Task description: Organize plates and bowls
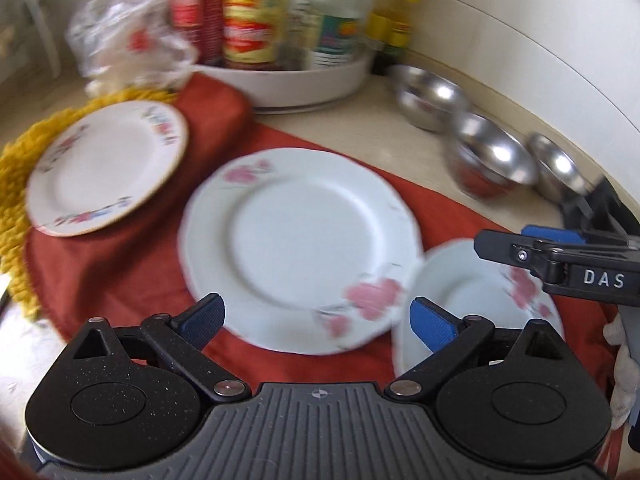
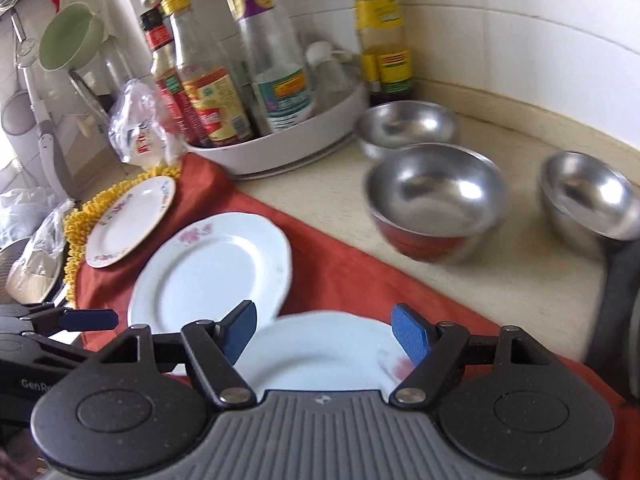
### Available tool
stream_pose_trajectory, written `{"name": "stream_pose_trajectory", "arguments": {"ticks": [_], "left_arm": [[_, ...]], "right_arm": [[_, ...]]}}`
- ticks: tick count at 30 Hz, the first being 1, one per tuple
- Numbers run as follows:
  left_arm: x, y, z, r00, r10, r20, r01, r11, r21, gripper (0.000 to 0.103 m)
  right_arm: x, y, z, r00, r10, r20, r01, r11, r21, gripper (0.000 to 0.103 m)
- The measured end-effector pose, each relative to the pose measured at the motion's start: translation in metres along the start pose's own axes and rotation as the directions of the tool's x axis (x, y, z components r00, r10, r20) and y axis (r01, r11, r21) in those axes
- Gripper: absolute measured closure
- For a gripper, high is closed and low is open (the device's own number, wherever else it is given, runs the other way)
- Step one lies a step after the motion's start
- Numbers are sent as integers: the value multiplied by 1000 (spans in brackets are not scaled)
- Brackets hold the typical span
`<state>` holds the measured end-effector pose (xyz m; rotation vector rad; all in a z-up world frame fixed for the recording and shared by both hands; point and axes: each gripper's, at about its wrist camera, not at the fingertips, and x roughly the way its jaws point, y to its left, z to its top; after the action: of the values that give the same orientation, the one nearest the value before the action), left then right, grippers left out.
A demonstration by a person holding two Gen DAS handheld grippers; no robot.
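A large white plate with pink flowers (image 1: 300,248) (image 2: 208,272) lies on a red cloth (image 1: 120,272). My left gripper (image 1: 320,320) hovers open over its near edge, holding nothing. To its right a smaller flowered plate (image 1: 476,300) (image 2: 320,352) lies partly beside the large one. My right gripper (image 2: 326,332) stands open above it with nothing between the pads. A gold-rimmed plate (image 1: 108,168) (image 2: 128,220) rests on a yellow mat (image 1: 16,184). Three steel bowls (image 2: 404,124) (image 2: 436,200) (image 2: 588,196) stand on the beige counter at the right.
A white round tray (image 2: 300,148) full of sauce bottles stands at the back by the tiled wall. A crumpled plastic bag (image 2: 140,128) sits left of it. A green bowl (image 2: 68,36) hangs on the far left wall. Bare counter (image 2: 500,300) lies in front of the bowls.
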<state>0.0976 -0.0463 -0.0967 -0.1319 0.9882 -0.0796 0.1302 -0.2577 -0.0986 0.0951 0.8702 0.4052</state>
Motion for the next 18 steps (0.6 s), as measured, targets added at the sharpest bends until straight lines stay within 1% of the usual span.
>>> {"name": "stream_pose_trajectory", "arguments": {"ticks": [2, 5, 7, 9, 11, 13, 15, 18], "left_arm": [[5, 20, 4, 1000, -13, -6, 12, 998, -54, 3], [18, 39, 10, 999, -27, -25, 25, 995, -98, 5], [24, 45, 13, 999, -28, -35, 25, 996, -89, 6], [28, 47, 16, 999, -28, -32, 26, 997, -72, 6], [34, 48, 19, 999, -26, -33, 23, 998, -66, 6], [40, 50, 22, 998, -51, -38, 48, 997, -64, 7], [44, 49, 23, 997, -69, -32, 67, 997, -46, 7], [47, 49, 25, 996, -89, -15, 88, 996, -28, 6]], "right_arm": [[20, 10, 8, 999, 18, -30, -18, 1000, -18, 36], [43, 20, 16, 997, 25, -70, -26, 1000, -8, 37], [55, 25, 20, 996, 26, -91, -26, 1000, -1, 38], [63, 32, 24, 995, 18, -98, -20, 1000, -21, 39], [71, 37, 27, 994, 11, -109, -14, 1000, -27, 43], [78, 40, 28, 991, 25, -131, -29, 999, -24, 48], [85, 41, 27, 988, 32, -153, -35, 999, -16, 50], [84, 44, 25, 990, 22, -143, -26, 999, -30, 52]]}}
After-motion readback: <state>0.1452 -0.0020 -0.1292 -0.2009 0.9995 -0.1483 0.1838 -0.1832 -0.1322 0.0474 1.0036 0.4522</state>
